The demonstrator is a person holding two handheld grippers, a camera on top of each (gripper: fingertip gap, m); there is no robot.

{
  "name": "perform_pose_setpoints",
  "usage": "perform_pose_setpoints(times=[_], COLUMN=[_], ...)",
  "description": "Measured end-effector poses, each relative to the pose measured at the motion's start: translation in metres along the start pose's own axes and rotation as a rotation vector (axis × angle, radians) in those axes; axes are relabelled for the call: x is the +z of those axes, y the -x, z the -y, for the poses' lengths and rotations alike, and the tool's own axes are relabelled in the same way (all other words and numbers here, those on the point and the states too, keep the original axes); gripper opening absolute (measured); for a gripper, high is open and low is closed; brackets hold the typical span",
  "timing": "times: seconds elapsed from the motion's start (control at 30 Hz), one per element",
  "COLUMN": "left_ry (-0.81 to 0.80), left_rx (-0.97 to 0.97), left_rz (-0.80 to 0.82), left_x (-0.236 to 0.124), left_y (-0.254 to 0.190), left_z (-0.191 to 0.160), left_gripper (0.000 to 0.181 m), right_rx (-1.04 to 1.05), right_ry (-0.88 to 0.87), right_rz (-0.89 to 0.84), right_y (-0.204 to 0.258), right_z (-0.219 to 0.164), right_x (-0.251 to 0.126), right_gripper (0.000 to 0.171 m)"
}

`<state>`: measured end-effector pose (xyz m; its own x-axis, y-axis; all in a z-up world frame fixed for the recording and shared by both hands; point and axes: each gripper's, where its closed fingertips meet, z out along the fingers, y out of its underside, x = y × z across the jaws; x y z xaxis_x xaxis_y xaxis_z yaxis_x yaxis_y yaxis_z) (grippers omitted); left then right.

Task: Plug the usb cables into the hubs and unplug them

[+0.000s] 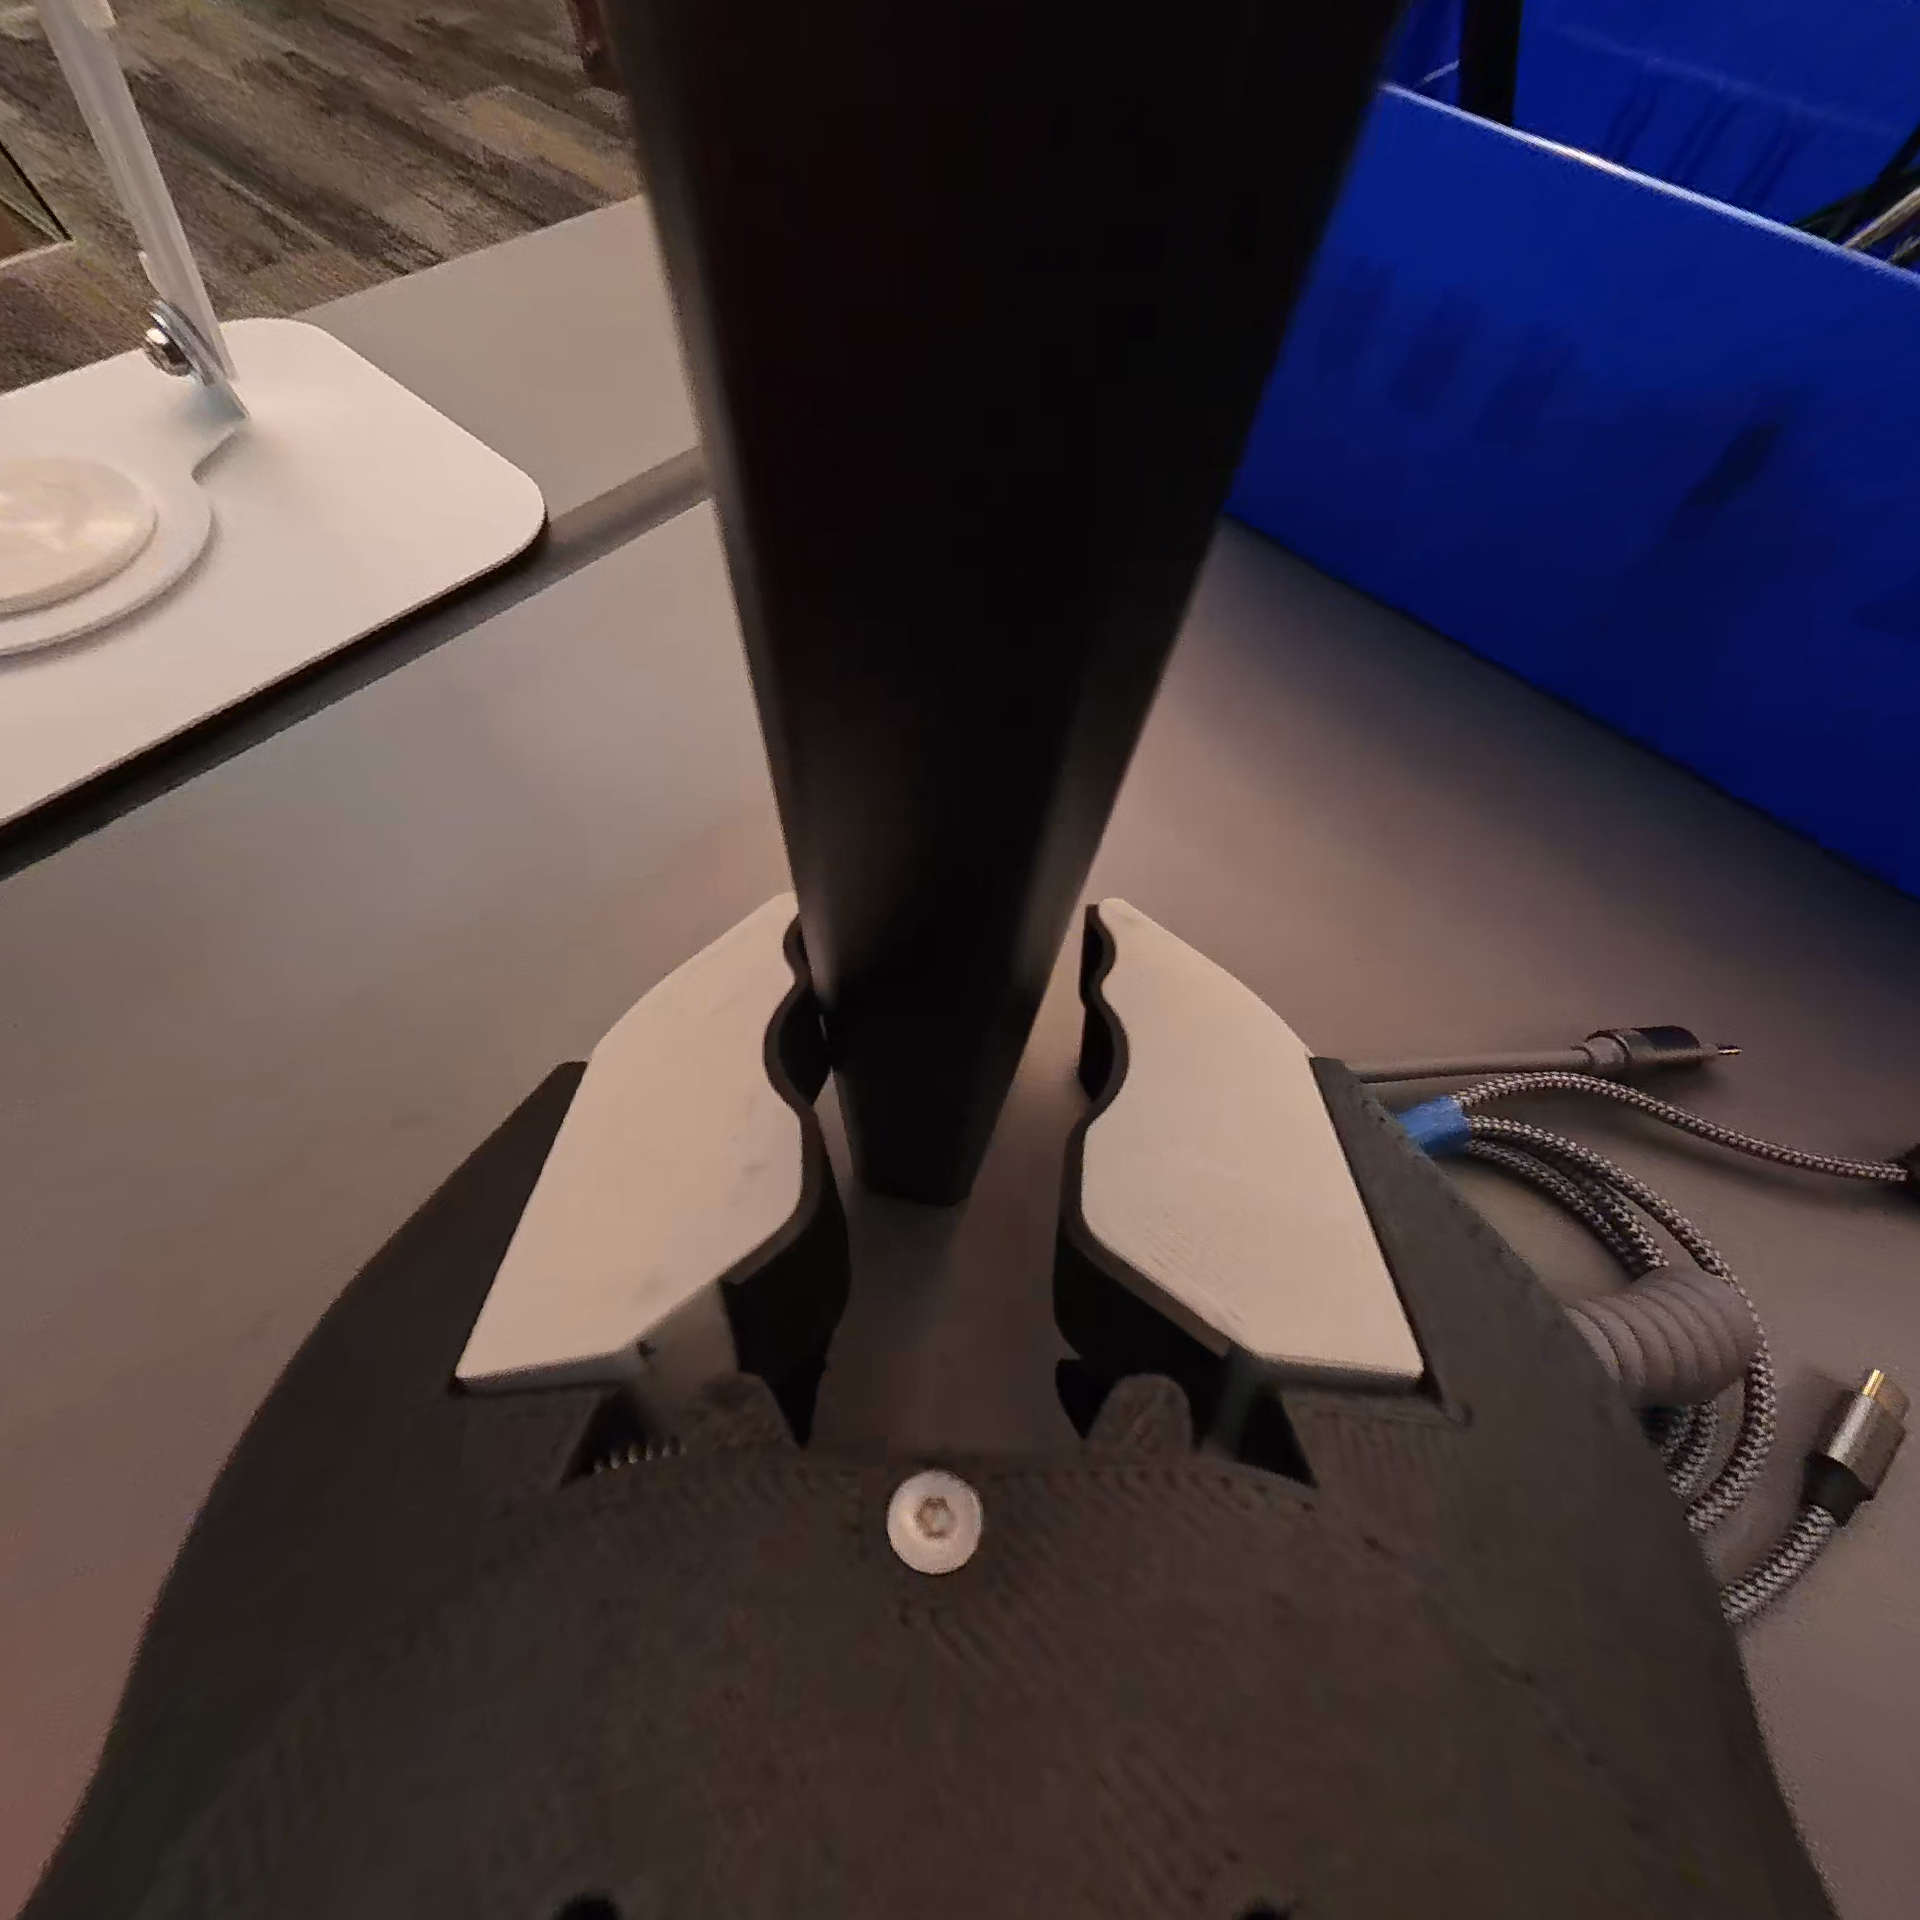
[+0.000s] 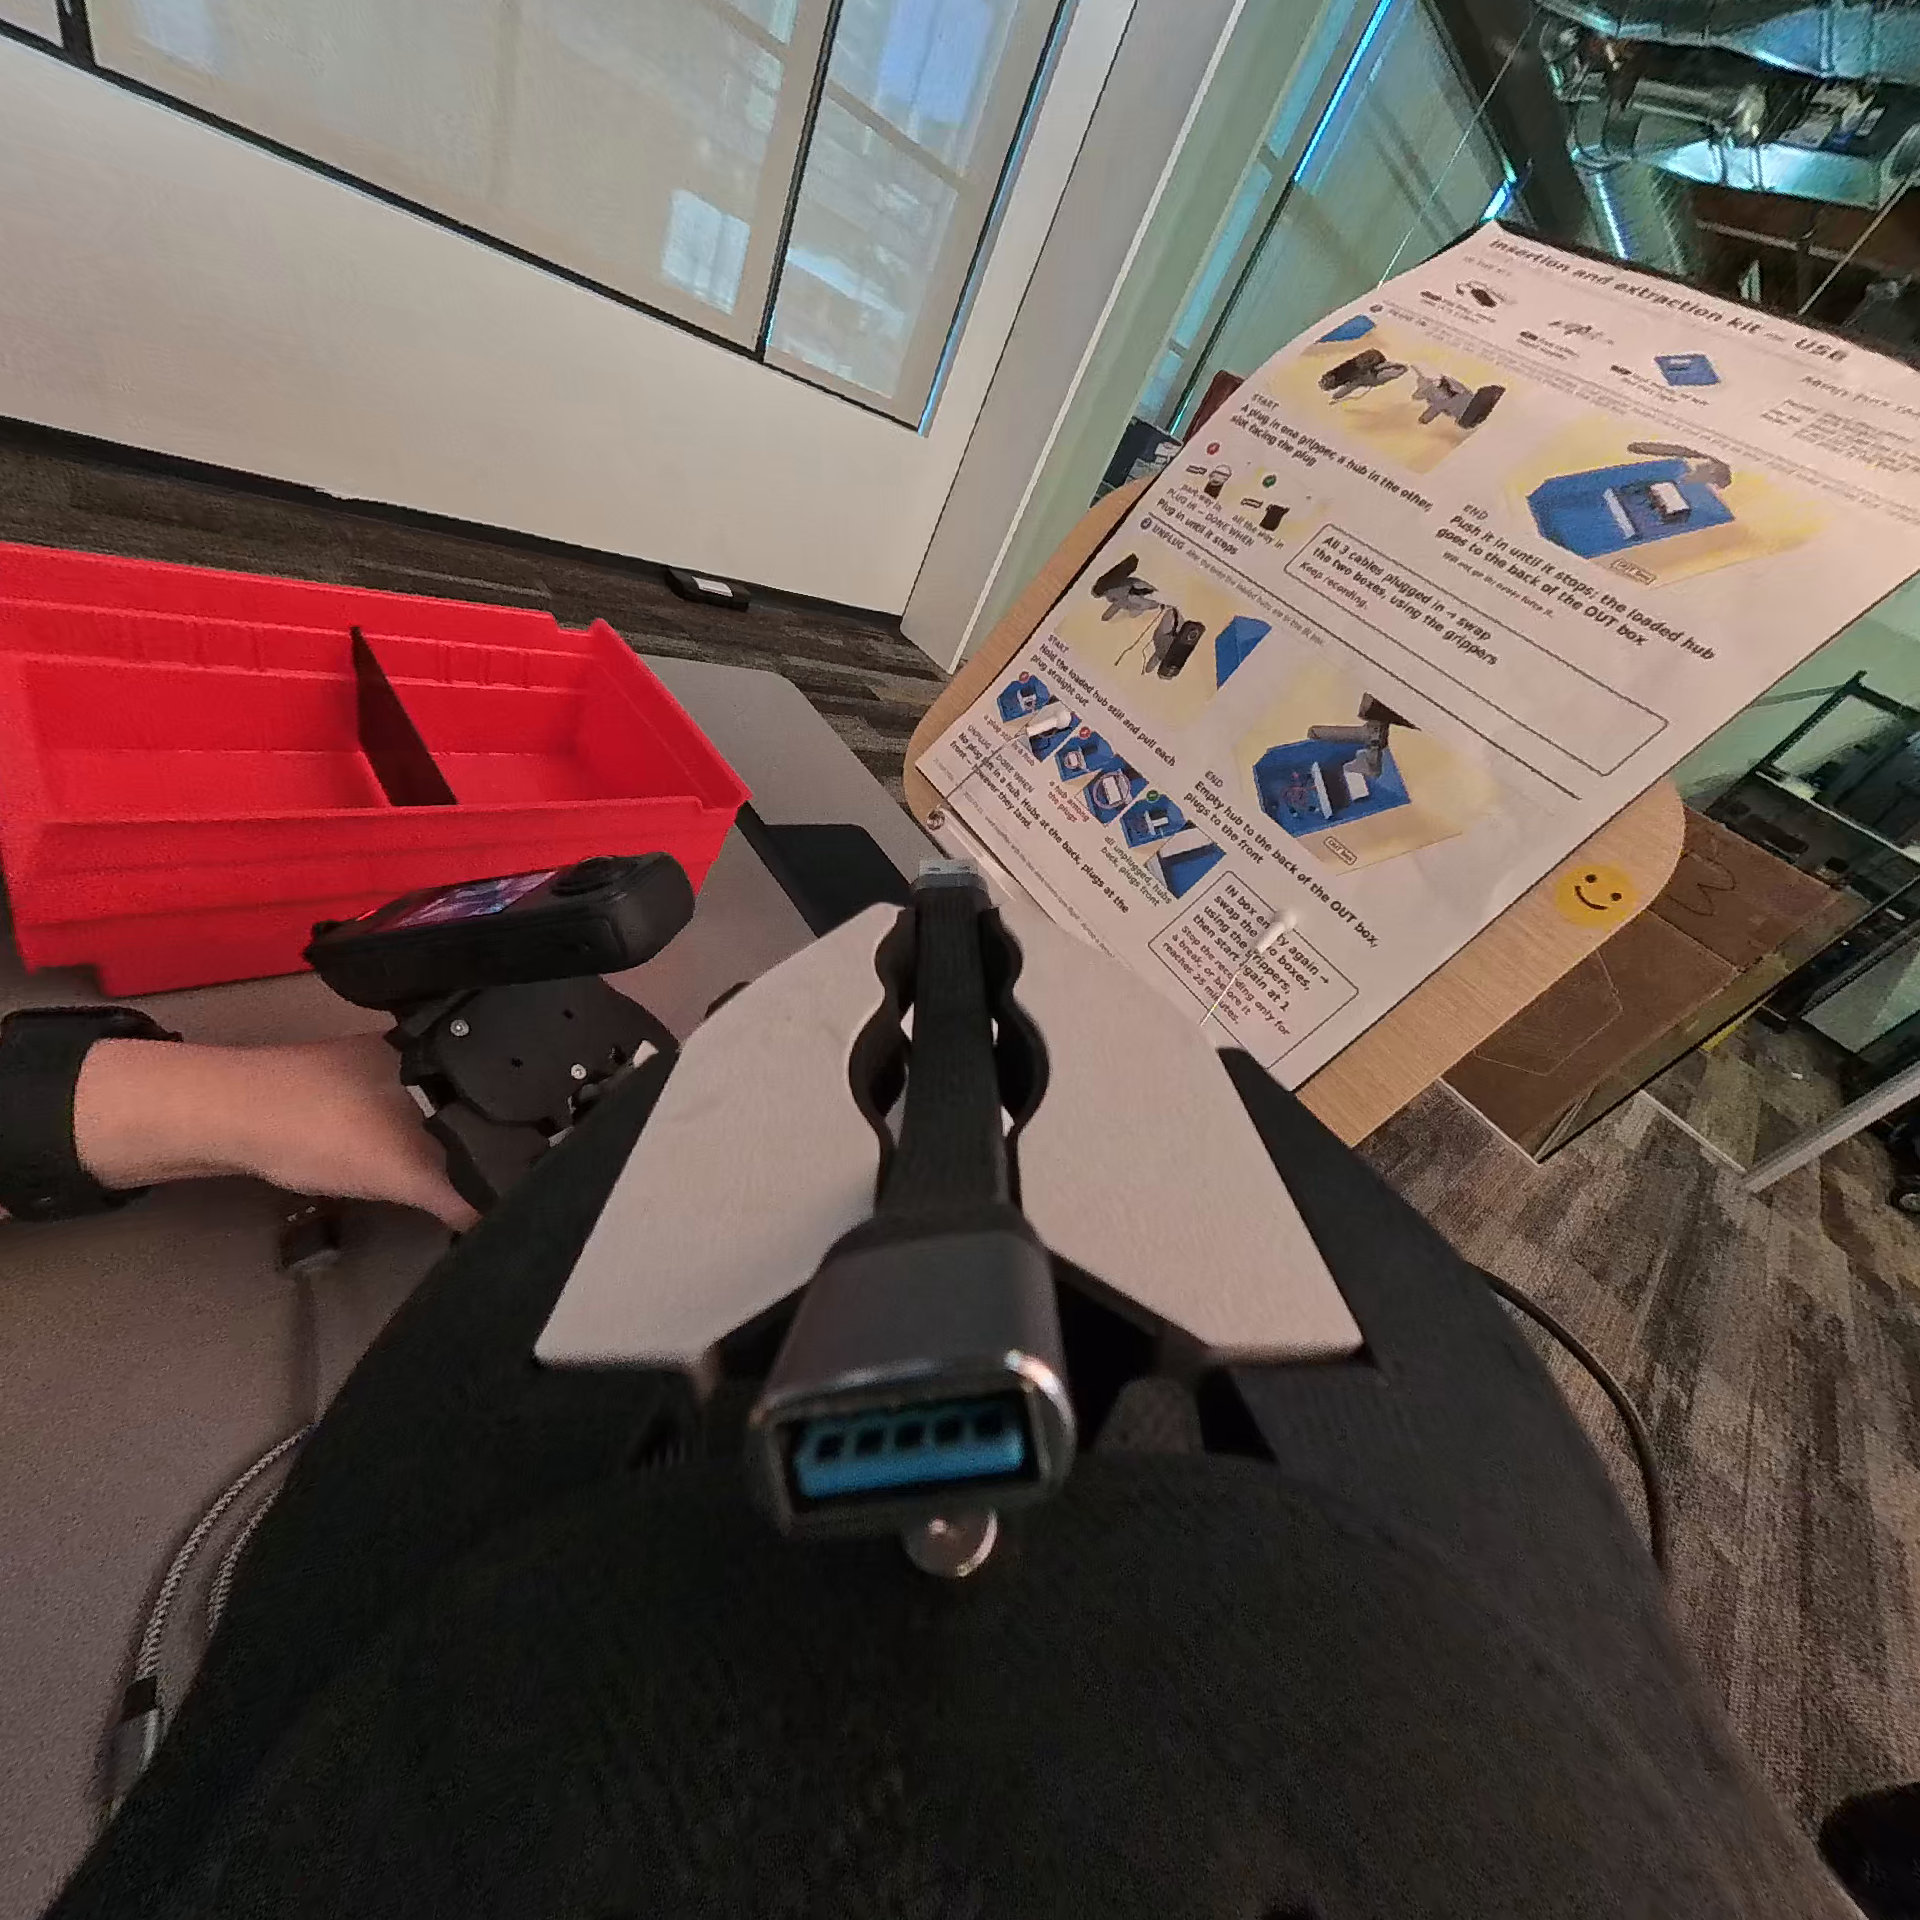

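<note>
1. My left tool was spread around one black upright bar, touching only its left side.
2. My right tool pinched one short adapter cable, its blue socket facing the camera.
3. One bundle of braided cables lay on the counter; one blue bin, one red bin.

The black post runs off the top edge, hiding the table behind.

Adapter cable in your right hand, loose cables on the table.
Your short black adapter cable points its blue socket back at the camera, small plug forward. Braided grey cables, unplugged, lie tangled on the grey table beside the blue bin.
</note>
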<state>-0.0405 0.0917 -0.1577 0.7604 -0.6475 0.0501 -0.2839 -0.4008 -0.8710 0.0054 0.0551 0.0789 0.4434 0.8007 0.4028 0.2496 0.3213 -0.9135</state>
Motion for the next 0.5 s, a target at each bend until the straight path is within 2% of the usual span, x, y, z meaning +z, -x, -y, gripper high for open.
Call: perform_pose_setpoints(times=[0.2, 0.5], left_ry=[0.082, 0.086], left_rx=[0.011, -0.011], left_rz=[-0.009, -0.003], left_x=[0.0081, 0.0085], left_y=[-0.0018, 0.0010], left_z=[-0.0094, -0.0100], left_gripper=[0.049, 0.041], right_rx=[-0.002, -0.009], right_ry=[0.011, 0.025], right_rz=[-0.001, -0.001], right_y=[-0.0002, 0.0006], right_z=[-0.0032, -0.0062], right_x=[0.0021, 0.0043], right_gripper=[0.014, 0.014])
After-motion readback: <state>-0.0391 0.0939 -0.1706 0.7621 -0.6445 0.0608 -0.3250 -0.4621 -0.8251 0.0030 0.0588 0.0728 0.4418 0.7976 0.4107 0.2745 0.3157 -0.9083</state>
